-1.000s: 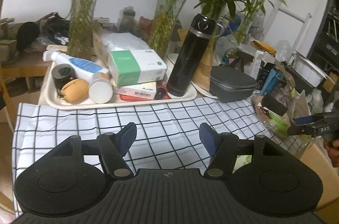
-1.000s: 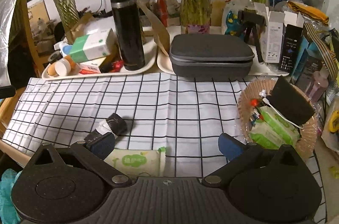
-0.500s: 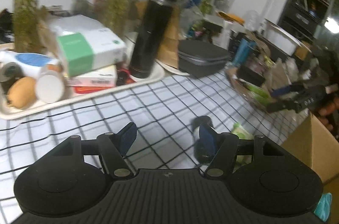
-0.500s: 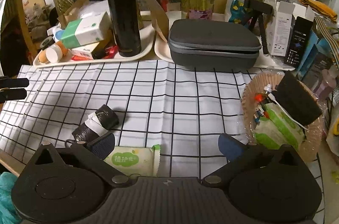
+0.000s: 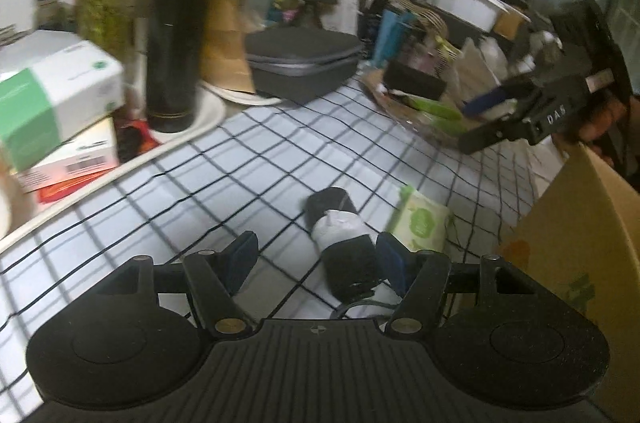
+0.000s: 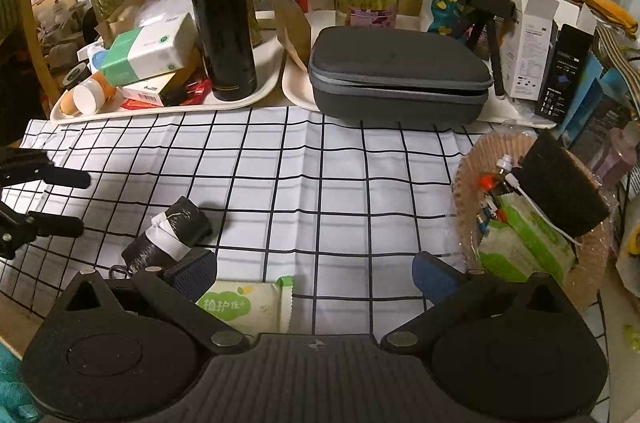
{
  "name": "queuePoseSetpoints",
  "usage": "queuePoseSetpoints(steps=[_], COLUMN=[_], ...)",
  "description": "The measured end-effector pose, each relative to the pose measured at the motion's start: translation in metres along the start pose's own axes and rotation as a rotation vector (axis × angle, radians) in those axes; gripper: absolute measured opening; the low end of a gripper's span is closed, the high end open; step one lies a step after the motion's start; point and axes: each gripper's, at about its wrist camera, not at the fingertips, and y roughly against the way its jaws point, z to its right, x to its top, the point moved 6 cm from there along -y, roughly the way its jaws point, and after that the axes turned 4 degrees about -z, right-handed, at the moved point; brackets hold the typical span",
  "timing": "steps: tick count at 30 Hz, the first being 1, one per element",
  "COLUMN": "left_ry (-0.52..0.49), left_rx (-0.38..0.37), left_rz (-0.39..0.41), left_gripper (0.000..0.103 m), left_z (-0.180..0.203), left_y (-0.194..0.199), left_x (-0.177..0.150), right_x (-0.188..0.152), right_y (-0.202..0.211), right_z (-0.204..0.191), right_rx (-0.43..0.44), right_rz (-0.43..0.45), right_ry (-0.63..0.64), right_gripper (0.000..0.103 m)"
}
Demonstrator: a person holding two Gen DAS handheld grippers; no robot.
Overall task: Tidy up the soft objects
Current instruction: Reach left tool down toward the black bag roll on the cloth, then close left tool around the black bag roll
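The left gripper (image 5: 314,257) has its jaws spread, the black roll with a white band (image 5: 342,243) lying between them against the right pad, ungripped. The right gripper (image 6: 314,269) gapes empty over a green wet-wipes pack (image 6: 244,305) on the checked cloth (image 6: 320,183), near edge.

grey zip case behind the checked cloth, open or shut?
Shut. The grey case has its lid down flat on the base, with the zip seam closed along the whole front edge. It sits flat on a white tray.
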Motion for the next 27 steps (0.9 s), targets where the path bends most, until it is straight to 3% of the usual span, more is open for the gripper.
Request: queuePoseSetpoints(steps=[14,19,25,27], left_ry=[-0.041,-0.083,-0.184,-0.193], left_rx=[-0.13,-0.1,-0.04,-0.03], left_rz=[-0.107,-0.108,-0.118,-0.127], left_gripper=[0.064,0.062,0.044,0.043], left_z=[0.007,0.014,0.025,0.025], left_y=[-0.062,-0.07,-0.071,-0.07], left_x=[-0.003,-0.004,-0.007,-0.007], right_x=[0.004,0.004,0.005,0.003], right_y=[-0.009,-0.01,-0.016,-0.02], right_z=[0.002,0.001,-0.002,-0.004], right_rx=[0.004,0.007,0.001,-0.005], right_rz=[-0.015,-0.018,-0.026,-0.038], right_ry=[-0.001,0.004,0.024,0.041], right_gripper=[0.103,0.103,0.103,0.103])
